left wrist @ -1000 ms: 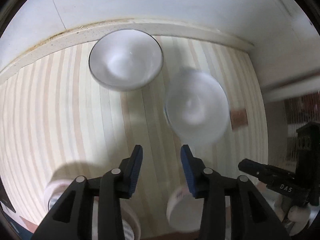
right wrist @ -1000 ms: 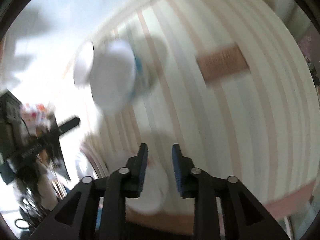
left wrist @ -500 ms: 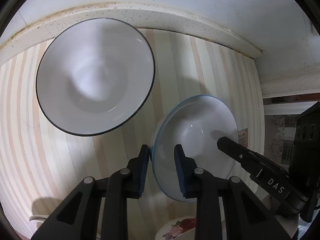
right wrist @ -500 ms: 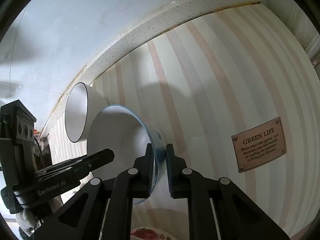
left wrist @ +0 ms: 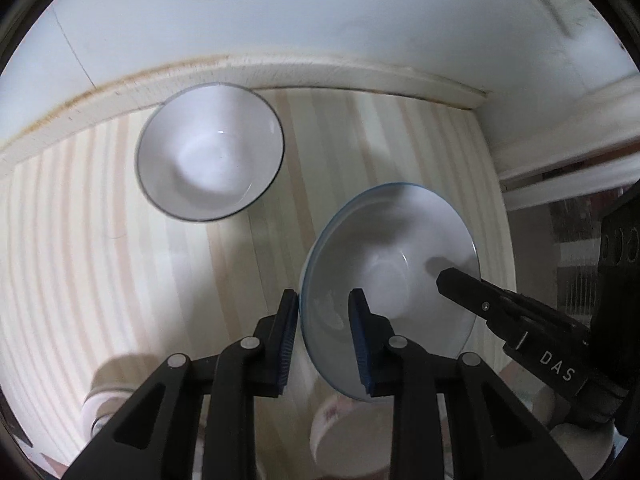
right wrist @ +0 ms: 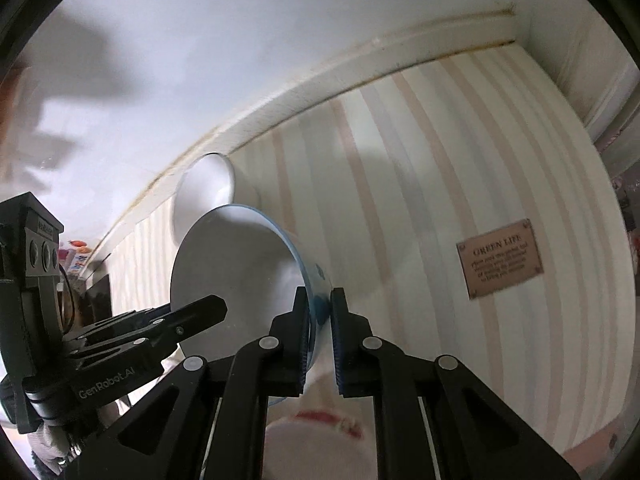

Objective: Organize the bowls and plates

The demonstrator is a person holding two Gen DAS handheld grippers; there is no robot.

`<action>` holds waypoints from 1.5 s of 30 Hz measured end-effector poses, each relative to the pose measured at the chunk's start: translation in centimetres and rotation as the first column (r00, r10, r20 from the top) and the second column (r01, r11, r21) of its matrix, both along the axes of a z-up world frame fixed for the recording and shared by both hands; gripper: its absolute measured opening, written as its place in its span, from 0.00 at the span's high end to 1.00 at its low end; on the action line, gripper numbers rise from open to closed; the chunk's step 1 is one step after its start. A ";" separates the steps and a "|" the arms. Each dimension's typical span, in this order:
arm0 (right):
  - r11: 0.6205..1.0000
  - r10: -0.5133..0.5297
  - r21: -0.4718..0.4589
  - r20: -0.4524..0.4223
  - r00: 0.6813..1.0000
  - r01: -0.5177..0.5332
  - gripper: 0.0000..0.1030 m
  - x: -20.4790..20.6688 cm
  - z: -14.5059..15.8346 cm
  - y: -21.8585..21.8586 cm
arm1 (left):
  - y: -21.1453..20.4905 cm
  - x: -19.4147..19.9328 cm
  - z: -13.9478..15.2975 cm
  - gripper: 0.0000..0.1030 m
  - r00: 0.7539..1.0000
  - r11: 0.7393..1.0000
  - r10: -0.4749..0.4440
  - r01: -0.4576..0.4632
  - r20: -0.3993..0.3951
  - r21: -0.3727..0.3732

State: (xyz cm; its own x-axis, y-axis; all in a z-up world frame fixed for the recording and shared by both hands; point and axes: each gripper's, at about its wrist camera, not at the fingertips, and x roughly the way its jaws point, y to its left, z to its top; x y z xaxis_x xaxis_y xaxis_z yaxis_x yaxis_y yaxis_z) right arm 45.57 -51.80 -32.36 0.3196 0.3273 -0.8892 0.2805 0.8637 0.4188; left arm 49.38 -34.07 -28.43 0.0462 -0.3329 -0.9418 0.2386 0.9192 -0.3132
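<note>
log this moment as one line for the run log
left gripper: shut on blue-rimmed bowl | right gripper: shut on opposite rim | dark-rimmed bowl: on striped mat, by wall

Striped tabletop in a white corner

Cream-and-pink striped cloth (left wrist: pixel 100 264) met a speckled, stained ledge (left wrist: pixel 120 92) under a white wall (right wrist: pixel 240 60); brown "GREEN LIFE" label (right wrist: pixel 500 258) lay on it.

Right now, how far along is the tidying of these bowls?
Early, by the look of it. Nothing is stacked yet: the dark-rimmed bowl stands alone by the wall. In hand is the blue-rimmed bowl, tilted, with the left tongs and right tongs each shut on its rim at opposite sides. Left to do: set it down, perhaps into the other bowl, and deal with the patterned dish below.
</note>
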 end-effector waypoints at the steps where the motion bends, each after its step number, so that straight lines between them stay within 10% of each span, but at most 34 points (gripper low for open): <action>1: 1.000 0.002 -0.001 0.004 1.000 -0.002 0.89 -0.4 0.5 0.1 | 0.0 -0.4 0.7 0.77 1.000 1.000 -0.006 0.006 0.008 0.001; 11: 1.000 -0.009 0.010 0.023 1.000 0.009 0.89 -8.9 5.0 1.8 | 0.5 -7.1 4.3 0.77 0.996 0.997 -0.080 0.079 0.047 0.014; 21: 0.999 -0.041 0.031 -0.038 0.998 0.042 0.89 -14.4 2.4 2.0 | 0.3 -11.3 2.6 0.77 0.991 0.990 -0.135 0.135 0.012 0.030; 45: 0.999 -0.027 0.028 -0.114 0.993 0.030 0.89 -14.8 -2.5 2.2 | -1.2 -12.9 -3.0 0.77 0.986 0.975 -0.157 0.163 -0.054 0.152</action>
State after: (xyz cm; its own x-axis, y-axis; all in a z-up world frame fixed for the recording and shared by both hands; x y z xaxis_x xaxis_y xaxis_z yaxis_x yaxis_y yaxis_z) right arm 30.73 -49.62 -34.84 0.2267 0.3466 -0.9102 0.3517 0.8423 0.4083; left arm 36.43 -35.27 -31.42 -0.0358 -0.1823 -0.9826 0.3763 0.9084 -0.1823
